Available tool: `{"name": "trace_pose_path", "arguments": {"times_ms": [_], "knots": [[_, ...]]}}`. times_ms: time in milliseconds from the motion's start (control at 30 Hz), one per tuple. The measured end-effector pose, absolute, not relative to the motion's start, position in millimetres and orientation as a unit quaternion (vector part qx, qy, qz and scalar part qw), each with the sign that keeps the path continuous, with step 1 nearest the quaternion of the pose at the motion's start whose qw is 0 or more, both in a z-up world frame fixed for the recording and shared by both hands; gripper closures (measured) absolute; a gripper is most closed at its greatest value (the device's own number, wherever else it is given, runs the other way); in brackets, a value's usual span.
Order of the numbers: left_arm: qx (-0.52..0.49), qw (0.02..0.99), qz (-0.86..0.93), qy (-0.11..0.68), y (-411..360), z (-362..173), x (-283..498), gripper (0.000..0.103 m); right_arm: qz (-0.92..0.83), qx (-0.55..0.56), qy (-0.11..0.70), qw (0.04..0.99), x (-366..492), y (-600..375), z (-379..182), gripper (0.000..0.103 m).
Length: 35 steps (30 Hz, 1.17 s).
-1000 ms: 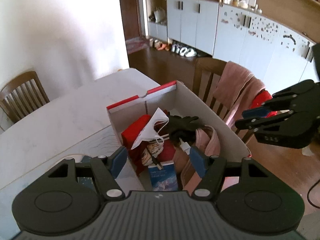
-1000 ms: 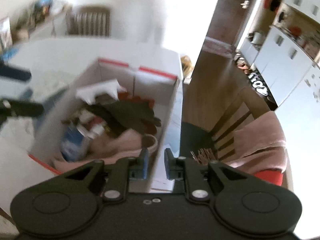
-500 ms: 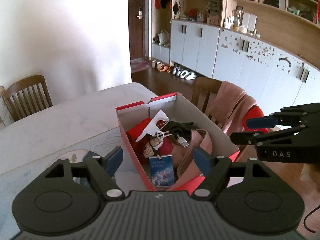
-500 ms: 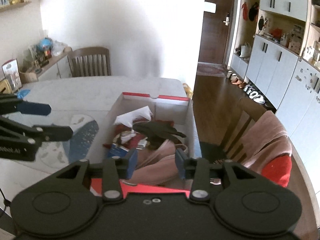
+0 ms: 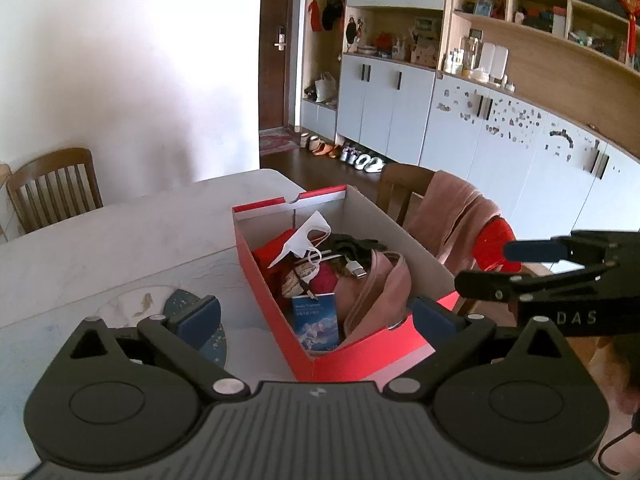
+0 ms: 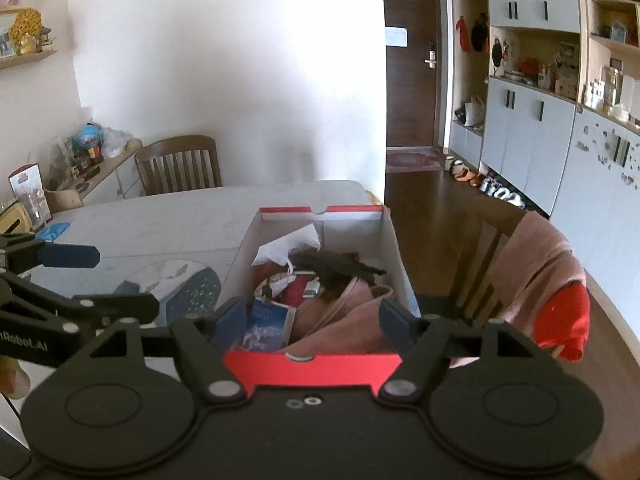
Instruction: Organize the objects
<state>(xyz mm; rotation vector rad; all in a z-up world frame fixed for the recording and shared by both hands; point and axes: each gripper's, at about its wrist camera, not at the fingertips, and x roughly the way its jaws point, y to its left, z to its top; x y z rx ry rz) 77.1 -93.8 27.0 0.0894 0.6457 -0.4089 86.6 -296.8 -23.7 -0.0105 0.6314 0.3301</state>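
A red cardboard box (image 5: 280,304) stands on the white table (image 5: 112,240), also in the right wrist view (image 6: 312,368). It holds a white face mask (image 5: 308,232), black gloves (image 5: 352,244), a pink bag (image 5: 384,292), a blue booklet (image 5: 318,320), a red cloth and a cable. My left gripper (image 5: 316,316) is open and empty, pulled back above the box's near corner. My right gripper (image 6: 312,316) is open and empty, behind the box's near end wall. It also shows from the side in the left wrist view (image 5: 532,268).
A blue and white mat (image 6: 184,280) lies on the table left of the box. A chair draped with pink and red cloth (image 5: 460,220) stands right of the box. Another wooden chair (image 6: 180,164) is at the table's far side. Cabinets line the right wall.
Both grippers have drawn back and up from the box. My right gripper has opened from nearly shut to wide. The box contents have not moved.
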Motion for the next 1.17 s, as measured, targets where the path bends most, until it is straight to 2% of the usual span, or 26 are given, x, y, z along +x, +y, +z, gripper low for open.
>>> {"name": "trace_pose_path", "arguments": {"times_ms": [433,1167], "knots": [[0.058,0.935,-0.191,0.292,-95.9,22.3,63.0,0.000,0.150,-0.017,0.302,0.941,68.1,-292.3,-22.1,0.027],[0.040,0.934,-0.183,0.305,-85.8,17.2,67.5,0.000,0.155,-0.038,0.305,0.939,70.4,-282.8,-24.1,0.027]]}}
